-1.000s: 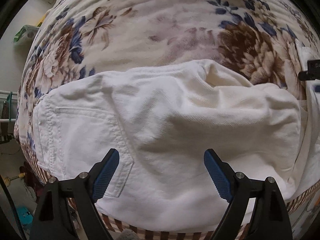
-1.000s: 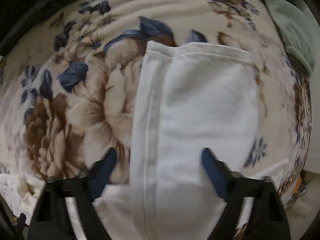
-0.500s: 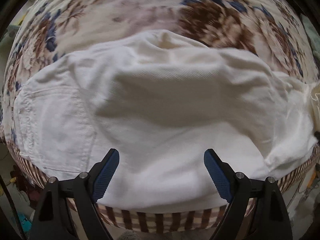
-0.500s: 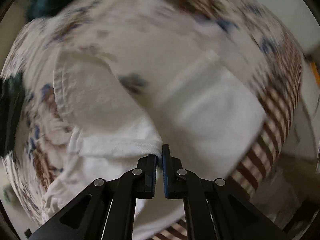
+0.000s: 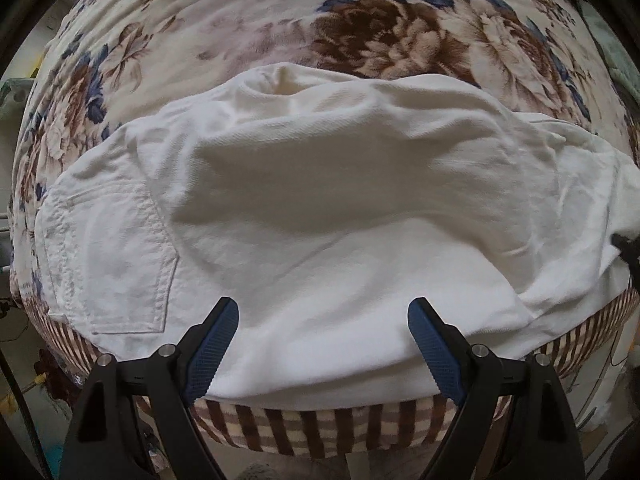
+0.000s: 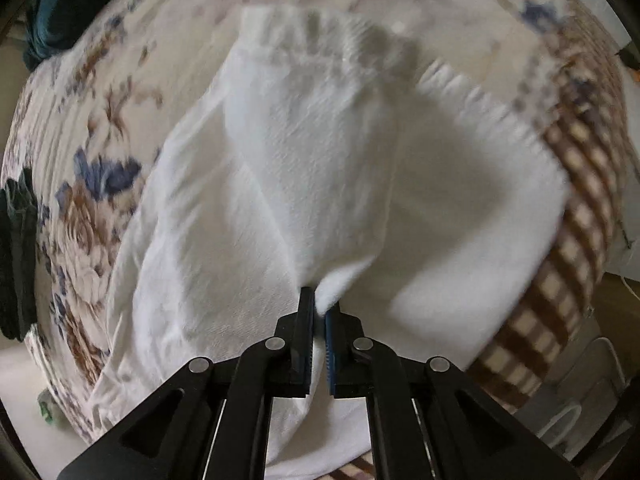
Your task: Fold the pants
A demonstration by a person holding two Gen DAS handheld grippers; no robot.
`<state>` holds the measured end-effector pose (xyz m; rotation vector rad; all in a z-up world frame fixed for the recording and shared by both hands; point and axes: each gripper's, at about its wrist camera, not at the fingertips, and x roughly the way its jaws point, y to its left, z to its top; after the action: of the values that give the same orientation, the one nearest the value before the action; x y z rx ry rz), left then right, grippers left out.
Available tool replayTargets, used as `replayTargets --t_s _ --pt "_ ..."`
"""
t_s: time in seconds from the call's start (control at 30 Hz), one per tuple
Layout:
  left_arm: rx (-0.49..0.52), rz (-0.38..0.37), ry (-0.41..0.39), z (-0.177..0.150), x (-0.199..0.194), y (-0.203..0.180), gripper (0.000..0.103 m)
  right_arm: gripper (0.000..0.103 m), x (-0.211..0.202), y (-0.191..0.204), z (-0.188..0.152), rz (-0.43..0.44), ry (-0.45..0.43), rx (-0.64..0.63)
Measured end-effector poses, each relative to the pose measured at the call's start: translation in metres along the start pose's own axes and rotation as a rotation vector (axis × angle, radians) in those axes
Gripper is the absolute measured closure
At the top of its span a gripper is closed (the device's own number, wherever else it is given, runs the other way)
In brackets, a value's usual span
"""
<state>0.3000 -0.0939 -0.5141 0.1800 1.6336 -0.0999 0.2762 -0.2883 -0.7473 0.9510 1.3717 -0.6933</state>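
Observation:
White pants (image 5: 320, 216) lie spread on a floral blanket, seat and back pocket (image 5: 120, 264) at the left in the left wrist view. My left gripper (image 5: 323, 320) hangs open above the near edge of the pants, nothing between its blue pads. In the right wrist view my right gripper (image 6: 319, 312) is shut on a fold of the white pants (image 6: 304, 184), and a leg with its hem (image 6: 320, 28) stretches away from it over the lower layer. The right gripper's tip (image 5: 626, 246) shows at the right edge of the left wrist view.
The floral blanket (image 5: 360, 28) covers the bed; its brown checked border (image 5: 320, 428) hangs over the near edge. Dark clothing (image 6: 56, 12) lies at the far left corner and another dark piece (image 6: 16, 264) at the left. Pale green fabric (image 5: 612, 48) sits at the right.
My right gripper closed on the leg cloth, rolled and carried it across over the rest of the pants. The left gripper slid sideways over the seat and stayed open.

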Motion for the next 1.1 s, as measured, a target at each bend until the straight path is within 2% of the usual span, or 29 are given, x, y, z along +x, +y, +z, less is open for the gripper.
replayTargets --t_s 0.1,0.27,0.33,0.4,0.5,0.53,0.63,0.7,0.73,0.83,0.93,1.0,1.1 --pt "0.001 -0.008 -0.008 -0.001 -0.007 -0.009 0.017 0.099 -0.037 -0.018 -0.005 -0.007 -0.105 0.027" --pt "-0.005 -0.022 -0.001 -0.01 -0.006 -0.005 0.016 0.099 -0.058 -0.046 -0.014 -0.039 -0.141 0.102" --pt "-0.013 -0.026 -0.002 -0.014 -0.007 -0.001 0.017 0.099 -0.047 -0.044 -0.008 -0.028 -0.116 0.143" --pt "-0.024 -0.031 -0.01 -0.018 -0.007 0.013 0.016 0.098 -0.022 -0.051 -0.003 -0.013 -0.035 0.166" --pt "-0.05 -0.028 -0.051 -0.029 -0.013 0.03 0.016 0.081 0.017 -0.055 0.003 -0.011 0.121 0.148" --pt "-0.06 -0.027 -0.066 -0.033 -0.016 0.039 0.016 0.079 0.019 -0.059 0.0 0.015 0.141 0.159" --pt "-0.122 -0.047 -0.1 -0.047 -0.024 0.06 0.016 0.069 0.0 -0.059 -0.013 0.004 0.105 0.147" --pt "-0.182 -0.104 -0.093 -0.056 -0.025 0.077 0.016 0.053 -0.017 -0.054 -0.035 -0.007 0.084 0.118" --pt "-0.206 -0.121 -0.086 -0.061 -0.024 0.083 0.016 0.05 -0.019 -0.05 -0.043 0.008 0.09 0.11" --pt "-0.288 -0.167 -0.06 -0.081 -0.014 0.108 0.017 0.05 -0.013 -0.036 -0.076 0.102 0.162 0.077" --pt "-0.297 -0.181 -0.034 -0.066 -0.013 0.123 0.017 0.05 0.008 -0.025 -0.094 0.171 0.233 0.084" --pt "-0.329 -0.264 0.003 -0.068 -0.004 0.127 0.017 0.05 0.024 -0.021 -0.097 0.221 0.246 0.123" --pt "-0.463 -0.425 0.068 -0.075 0.017 0.141 0.017 0.052 0.038 -0.011 -0.096 0.263 0.201 0.14"
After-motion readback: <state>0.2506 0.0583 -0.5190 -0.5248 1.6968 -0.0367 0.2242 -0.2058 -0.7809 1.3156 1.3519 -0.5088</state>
